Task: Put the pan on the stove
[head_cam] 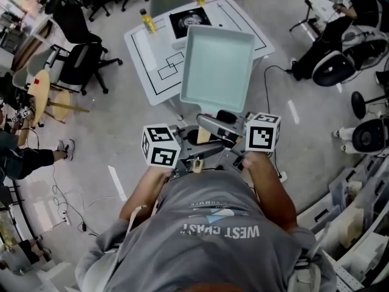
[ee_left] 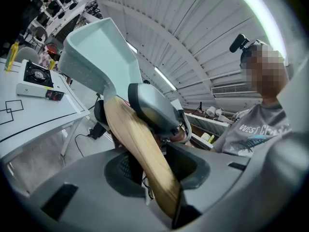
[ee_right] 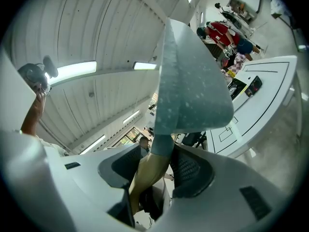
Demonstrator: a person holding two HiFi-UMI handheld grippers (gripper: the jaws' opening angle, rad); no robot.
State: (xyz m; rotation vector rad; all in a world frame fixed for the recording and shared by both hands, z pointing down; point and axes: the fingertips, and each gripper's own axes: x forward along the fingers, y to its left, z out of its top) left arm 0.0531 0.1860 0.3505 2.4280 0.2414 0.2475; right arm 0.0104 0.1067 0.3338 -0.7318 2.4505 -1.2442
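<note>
A square pale-green pan (head_cam: pixel 217 66) with a wooden handle (head_cam: pixel 203 134) hangs in the air in front of the person, tilted up over the floor. Both grippers hold it by the handle. My left gripper (ee_left: pixel 149 170) is shut on the wooden end of the handle (ee_left: pixel 140 153). My right gripper (ee_right: pixel 154 168) is shut on the handle (ee_right: pixel 149 170) nearer the pan body (ee_right: pixel 190 81). The small black stove (head_cam: pixel 189 22) sits on the white table (head_cam: pixel 146 59) beyond the pan. It also shows as the stove (ee_left: pixel 36 74) in the left gripper view and the stove (ee_right: pixel 236 87) in the right gripper view.
A yellow bottle (head_cam: pixel 148 22) stands on the table left of the stove. Black lines are marked on the tabletop. Office chairs (head_cam: pixel 82 66) stand to the left, other chairs (head_cam: pixel 331 62) and cables to the right. A seated person's legs (head_cam: pixel 30 157) are at far left.
</note>
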